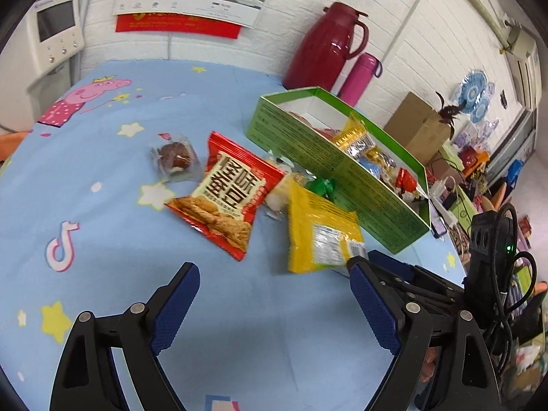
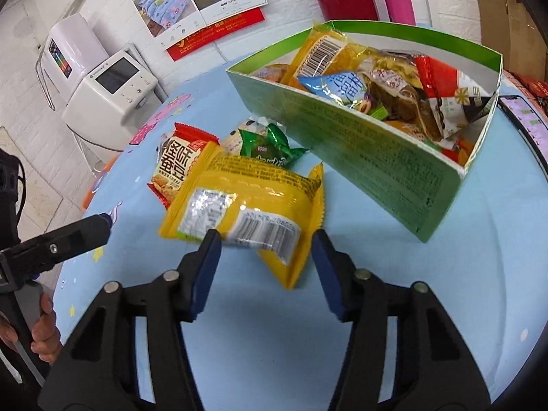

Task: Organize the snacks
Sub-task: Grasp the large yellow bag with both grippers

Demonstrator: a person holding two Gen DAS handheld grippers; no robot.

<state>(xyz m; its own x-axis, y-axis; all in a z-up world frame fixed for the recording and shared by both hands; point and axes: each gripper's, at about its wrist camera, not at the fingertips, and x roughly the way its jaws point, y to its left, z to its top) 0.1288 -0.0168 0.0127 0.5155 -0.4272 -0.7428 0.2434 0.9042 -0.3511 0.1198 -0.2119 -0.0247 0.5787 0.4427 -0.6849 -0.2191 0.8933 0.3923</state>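
Right hand-held gripper gapes open astride my yellow packet; left hand-held gripper open too; light, crinkly, slippery; I'd pinch its puffy middle.

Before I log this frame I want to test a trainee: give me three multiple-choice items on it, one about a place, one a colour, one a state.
1. Where is the yellow packet?
A. in the box
B. on the cloth, between the right gripper's open fingers
C. under the flask

2. What colour is the box's outside?
A. green
B. red
C. white

3. The left gripper is:
A. shut on the red packet
B. open, holding nothing
C. out of view

B: lies outside the box.
A: green printed wall.
B: fingers wide apart over bare cloth.
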